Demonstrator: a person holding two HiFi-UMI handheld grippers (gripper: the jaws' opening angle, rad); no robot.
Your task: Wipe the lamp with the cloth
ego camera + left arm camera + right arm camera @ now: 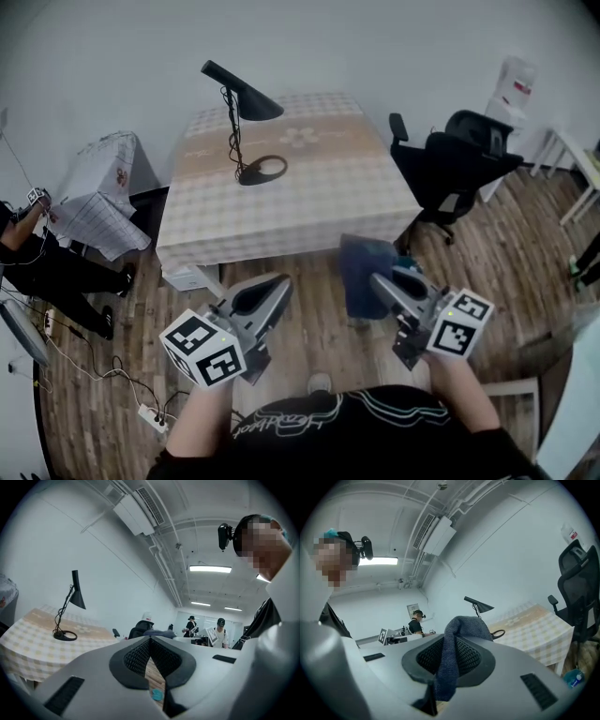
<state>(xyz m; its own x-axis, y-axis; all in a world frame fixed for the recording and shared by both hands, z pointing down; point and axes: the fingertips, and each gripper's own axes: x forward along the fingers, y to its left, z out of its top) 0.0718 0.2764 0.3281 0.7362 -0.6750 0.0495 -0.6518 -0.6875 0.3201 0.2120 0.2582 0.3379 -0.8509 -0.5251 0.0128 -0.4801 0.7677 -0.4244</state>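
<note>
So the right gripper (pixel 382 284) is clamped on the cloth (pixel 457 641): a dark blue-grey piece pinched between the jaws. It bunches up over the tips and a strip hangs down below them. From the head view it's held out low in front of the person, above the wood floor (pixel 309 337), just off the near edge of the table (pixel 309 202).

Left gripper (pixel 277 287) has its jaws closed tip to tip with nothing between them, held about level with the right one and a bit apart from it.

The lamp (pixel 242 122) is black, with a ring base and a slanted cone shade. It stands on the far left part of the checked tablecloth, well apart from both grippers, ahead and to the left of the cloth.

A black chair (pixel 450 159) sits just right of the table
</note>
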